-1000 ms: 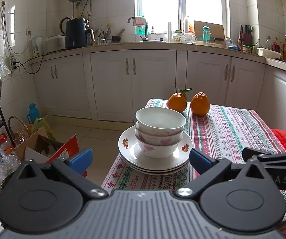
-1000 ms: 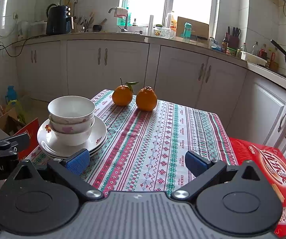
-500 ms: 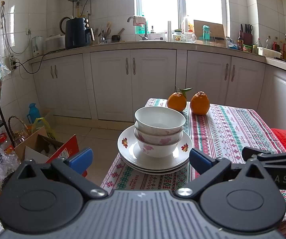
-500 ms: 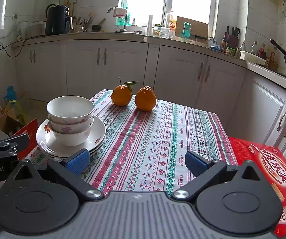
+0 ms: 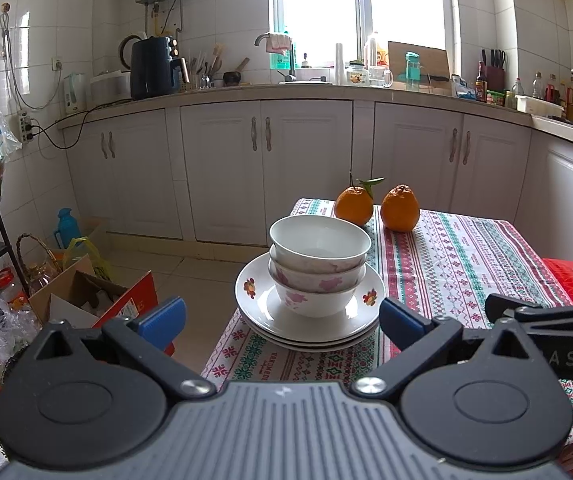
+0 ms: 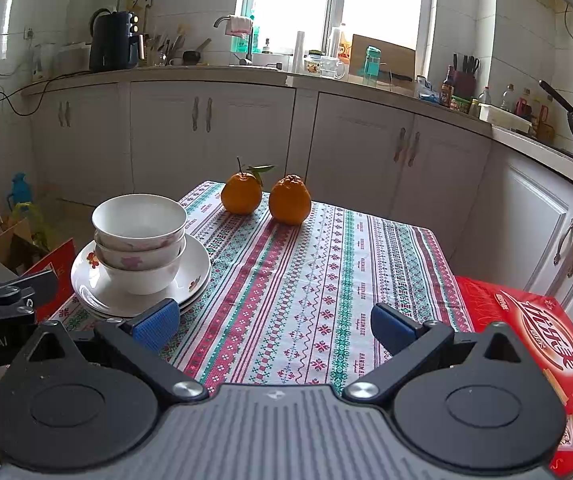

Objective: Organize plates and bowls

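Note:
Three white bowls point(image 5: 318, 264) with pink flowers are nested in a stack on a pile of white flowered plates point(image 5: 264, 308) at the table's near left corner. The bowls point(image 6: 139, 240) and plates point(image 6: 196, 270) also show in the right wrist view. My left gripper point(image 5: 282, 322) is open and empty, just short of the plates and facing them. My right gripper point(image 6: 274, 326) is open and empty over the tablecloth, to the right of the stack.
Two oranges point(image 5: 378, 208) sit at the table's far edge. The patterned tablecloth point(image 6: 326, 264) covers the table. A red box point(image 6: 526, 328) lies at the right. Cardboard boxes and bags point(image 5: 86, 296) crowd the floor on the left. Kitchen cabinets point(image 5: 286, 168) stand behind.
Both grippers have barely shifted; the stack sits a touch lower and nearer in the views. Nothing was grasped or released.

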### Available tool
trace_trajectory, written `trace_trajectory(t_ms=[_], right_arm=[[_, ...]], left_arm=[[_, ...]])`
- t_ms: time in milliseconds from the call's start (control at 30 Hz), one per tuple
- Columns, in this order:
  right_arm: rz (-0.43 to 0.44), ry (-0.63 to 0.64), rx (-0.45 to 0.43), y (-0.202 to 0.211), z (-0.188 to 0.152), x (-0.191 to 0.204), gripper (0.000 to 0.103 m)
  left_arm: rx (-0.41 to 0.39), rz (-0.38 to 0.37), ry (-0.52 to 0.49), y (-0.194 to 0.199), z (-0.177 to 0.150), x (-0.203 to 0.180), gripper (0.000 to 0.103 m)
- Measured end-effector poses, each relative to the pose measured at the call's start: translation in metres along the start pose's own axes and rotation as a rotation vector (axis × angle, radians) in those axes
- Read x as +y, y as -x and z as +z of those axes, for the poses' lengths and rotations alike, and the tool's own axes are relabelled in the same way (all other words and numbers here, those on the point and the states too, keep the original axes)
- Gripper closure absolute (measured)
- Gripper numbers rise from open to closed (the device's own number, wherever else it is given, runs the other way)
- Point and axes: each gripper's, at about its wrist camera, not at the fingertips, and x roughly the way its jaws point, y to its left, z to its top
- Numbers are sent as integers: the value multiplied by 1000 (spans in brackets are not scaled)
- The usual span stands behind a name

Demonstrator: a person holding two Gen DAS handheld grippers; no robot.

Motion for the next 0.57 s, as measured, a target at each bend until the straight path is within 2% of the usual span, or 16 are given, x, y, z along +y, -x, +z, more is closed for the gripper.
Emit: trace_trajectory(t_ms=[567], right_arm=[[-3, -2, 2, 1, 1, 1, 0]], left_arm=[[1, -3, 4, 1, 0, 1, 1]])
